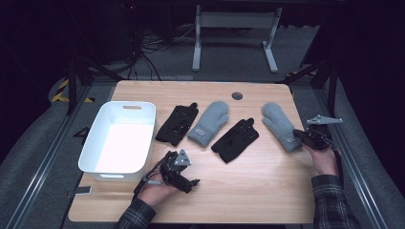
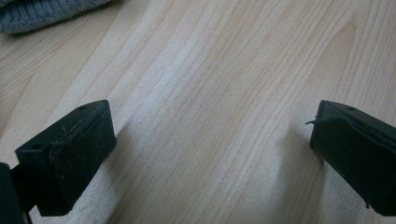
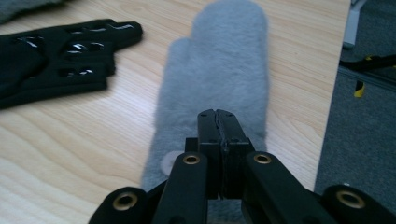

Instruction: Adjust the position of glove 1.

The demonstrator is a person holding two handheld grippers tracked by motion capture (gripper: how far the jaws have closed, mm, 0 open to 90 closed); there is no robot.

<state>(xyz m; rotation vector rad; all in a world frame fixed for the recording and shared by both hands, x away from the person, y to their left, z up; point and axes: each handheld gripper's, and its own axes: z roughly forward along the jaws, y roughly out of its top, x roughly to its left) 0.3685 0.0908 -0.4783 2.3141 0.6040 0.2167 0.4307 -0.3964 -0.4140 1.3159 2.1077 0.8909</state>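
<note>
Your right tool [image 3: 218,122] is clenched at the cuff of the fluffy grey mitten [image 3: 219,70], which lies flat near the table's [image 1: 248,191] right edge; whether fabric is pinched between the jaws, you cannot tell. Your left tool [image 1: 184,180] rests released over bare wood. The step in hand looks like the pick-up: next, lift and carry toward the white plastic bin [image 1: 143,138].

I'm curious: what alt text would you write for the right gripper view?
The right tool, its black jaws shut, sits over the cuff end of a grey mitten lying on a wooden table. A black glove lies to the left.
</note>
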